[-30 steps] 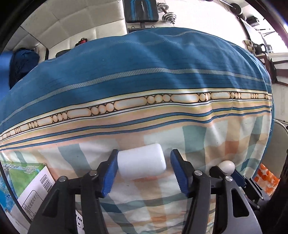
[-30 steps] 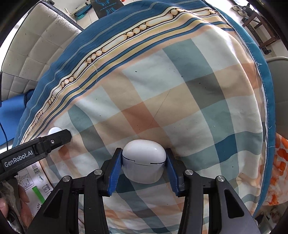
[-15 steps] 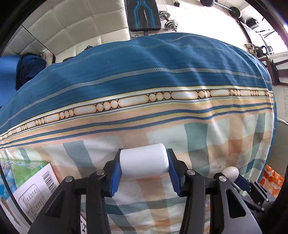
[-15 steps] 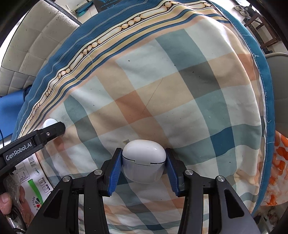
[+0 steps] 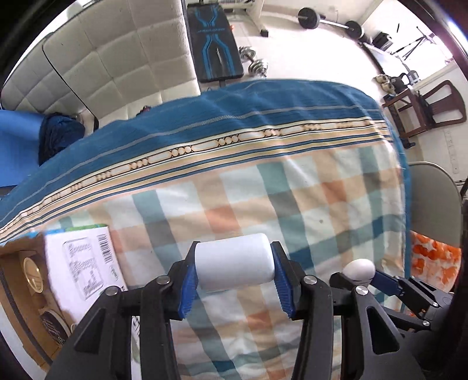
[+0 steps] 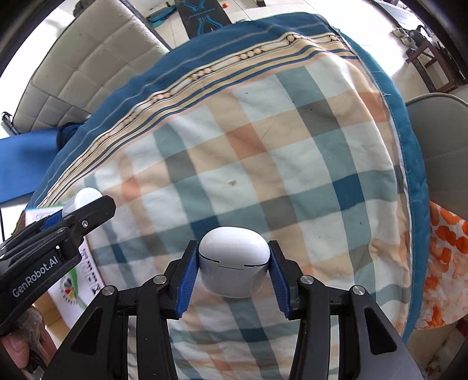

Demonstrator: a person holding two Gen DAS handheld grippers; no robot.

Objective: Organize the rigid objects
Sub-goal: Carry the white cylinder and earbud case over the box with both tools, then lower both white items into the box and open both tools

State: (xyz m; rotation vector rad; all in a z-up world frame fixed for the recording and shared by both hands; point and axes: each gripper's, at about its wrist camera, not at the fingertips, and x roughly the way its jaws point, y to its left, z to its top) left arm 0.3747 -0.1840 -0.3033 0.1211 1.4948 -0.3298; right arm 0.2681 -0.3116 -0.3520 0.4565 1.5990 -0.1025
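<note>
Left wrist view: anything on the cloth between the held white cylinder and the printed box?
Nothing; only bare checked cloth separates the white cylinder from the printed box, left wrist view.

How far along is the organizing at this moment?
Nothing visibly placed yet. In hand: the left tongs grip a white cylinder, and the right tongs grip a white earbud case, both above the plaid cloth. Left: setting both down, perhaps near the printed box and cardboard box at left.

Home bedroom-cum-gym: plaid bedsheet (image 5: 292, 204), tufted headboard (image 5: 117, 58), workout bench (image 5: 216, 41), dumbbells (image 5: 254, 62), barbell (image 5: 327, 22).
</note>
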